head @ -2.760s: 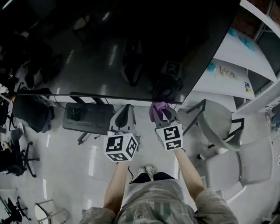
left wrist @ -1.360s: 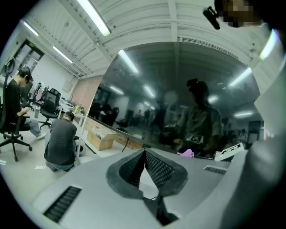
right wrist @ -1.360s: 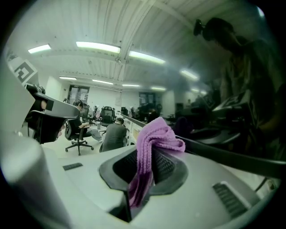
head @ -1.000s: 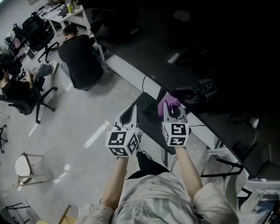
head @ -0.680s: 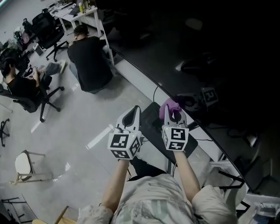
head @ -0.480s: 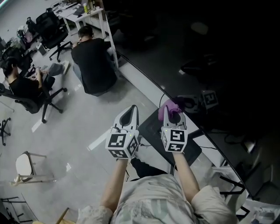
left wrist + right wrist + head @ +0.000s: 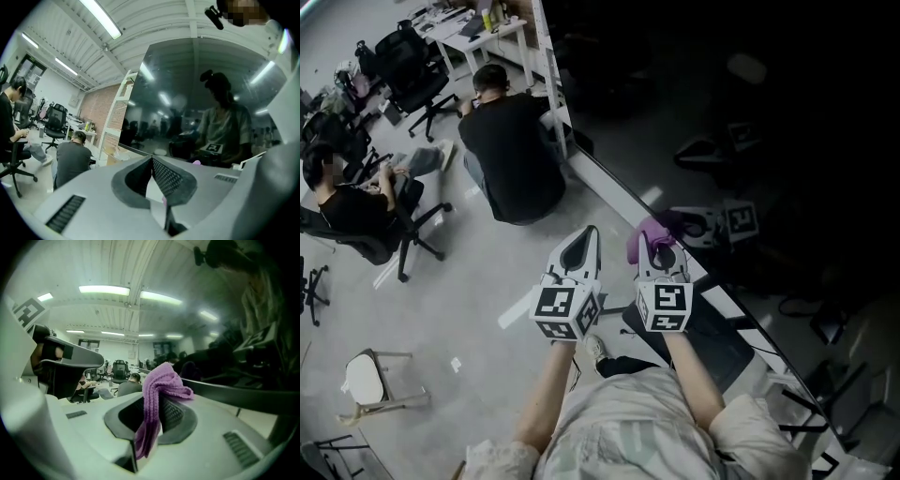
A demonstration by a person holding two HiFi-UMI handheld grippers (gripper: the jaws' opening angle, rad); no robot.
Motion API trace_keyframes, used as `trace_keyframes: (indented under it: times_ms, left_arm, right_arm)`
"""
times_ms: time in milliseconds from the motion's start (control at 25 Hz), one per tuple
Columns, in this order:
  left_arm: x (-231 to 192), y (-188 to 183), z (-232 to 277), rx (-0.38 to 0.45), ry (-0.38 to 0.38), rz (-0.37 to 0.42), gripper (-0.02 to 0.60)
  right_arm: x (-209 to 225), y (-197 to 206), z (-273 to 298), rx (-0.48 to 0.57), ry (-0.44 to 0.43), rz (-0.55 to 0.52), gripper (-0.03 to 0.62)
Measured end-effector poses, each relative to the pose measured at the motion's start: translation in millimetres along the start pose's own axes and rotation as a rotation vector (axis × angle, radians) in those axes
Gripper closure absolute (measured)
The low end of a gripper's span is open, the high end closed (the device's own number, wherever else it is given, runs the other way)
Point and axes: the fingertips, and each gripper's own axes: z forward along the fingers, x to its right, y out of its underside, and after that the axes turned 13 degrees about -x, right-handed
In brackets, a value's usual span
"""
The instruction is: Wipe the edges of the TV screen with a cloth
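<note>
Item 1. TV screen [image 7: 750, 141]: a large dark panel filling the head view from 12 to 4 o'clock. Its top and right edges are cut off by the frame. The surface is too dark to show more than dim reflections. The pale lower edge runs on a slant from 11 toward 5 o'clock.

Item 2. Right hand-held gripper [image 7: 659, 251]: jaws clamped on a purple cloth [image 7: 647, 234]. The cloth bunches above the tips toward 11 o'clock, close by the screen's lower edge. I cannot tell whether it touches. In the right gripper view [image 7: 157, 401] the cloth [image 7: 159, 390] drapes over the tips, its lower end hidden between the jaws.

Item 3. Left hand-held gripper [image 7: 578, 246]: at 9 o'clock of the right one, jaws pressed together on nothing [image 7: 152, 159].

Item 4. Floor [image 7: 459, 309], pale: a crouching person [image 7: 520, 150] at 11 o'clock, a seated person [image 7: 347, 187] at 9 o'clock, and a stool [image 7: 370, 384] at 8 o'clock. A black case [image 7: 712, 337] lies partly hidden under the right forearm.
</note>
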Motion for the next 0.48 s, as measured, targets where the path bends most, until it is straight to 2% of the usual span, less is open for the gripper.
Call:
trace_keyframes:
  times_ms: [120,280,480]
  left_arm:
    - [-36.6,-14.8,12.3,-0.002,-0.018,0.015,0.566]
    - [-85.2,-21.5,30.3,-0.002,-0.039,-0.010,0.566]
    - [-108.1,-36.4,48.4,0.021,-0.040,0.012,0.566]
  right_arm:
    - [-18.5,-16.2,33.7,0.017,-0.023,0.002,0.533]
    - [-41.7,-24.8,71.8,0.024,-0.041,-0.003,0.533]
    - [-53.9,-36.0,96.7,0.042,-0.047,0.010,0.533]
